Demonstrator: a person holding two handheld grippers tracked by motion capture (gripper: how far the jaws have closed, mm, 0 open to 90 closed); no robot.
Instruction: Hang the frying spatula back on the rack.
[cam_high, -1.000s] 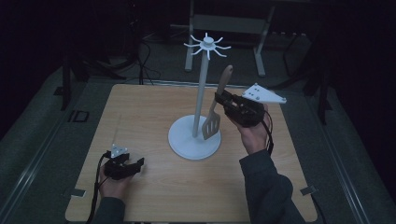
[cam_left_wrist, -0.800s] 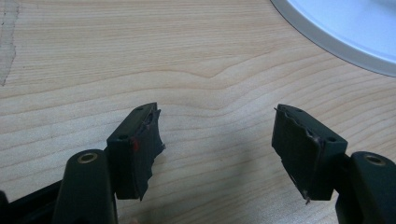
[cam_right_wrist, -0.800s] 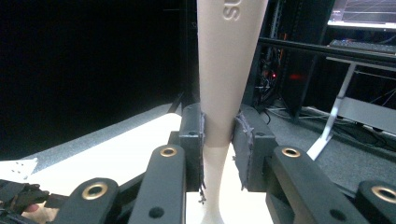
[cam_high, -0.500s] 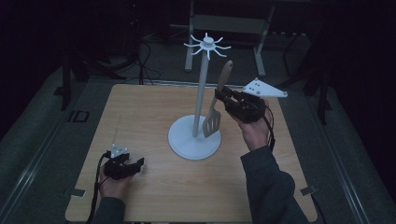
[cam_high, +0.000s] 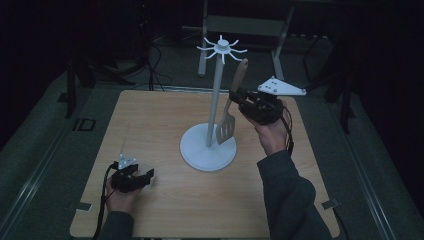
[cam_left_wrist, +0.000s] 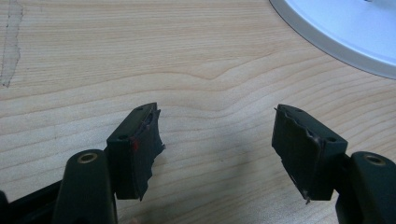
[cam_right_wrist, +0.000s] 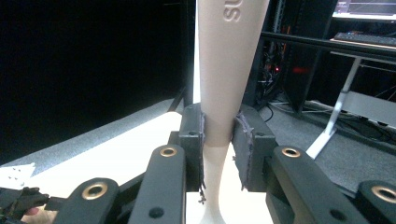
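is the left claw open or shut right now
Open. In the left gripper view the left claw has its two jaws wide apart with bare wooden table showing between them and nothing held.

Two black claws, one in each hand. Left claw (cam_high: 132, 178): short and blocky, small grey three-cornered plate on top, black cable trailing from it. Dark rubbery pads (cam_left_wrist: 140, 149) on the jaws, frayed and ragged at the edges, a speck of red on one. Brass-ringed screw holes in the jaw arms behind them. Right claw (cam_high: 240, 96): same black build, larger pale grey three-cornered plate with small dark holes, black cable looping down along the wrist. Worn pad edges there too, brass-ringed holes in the linkage. Dark grey long sleeves (cam_high: 295, 200) on both forearms.
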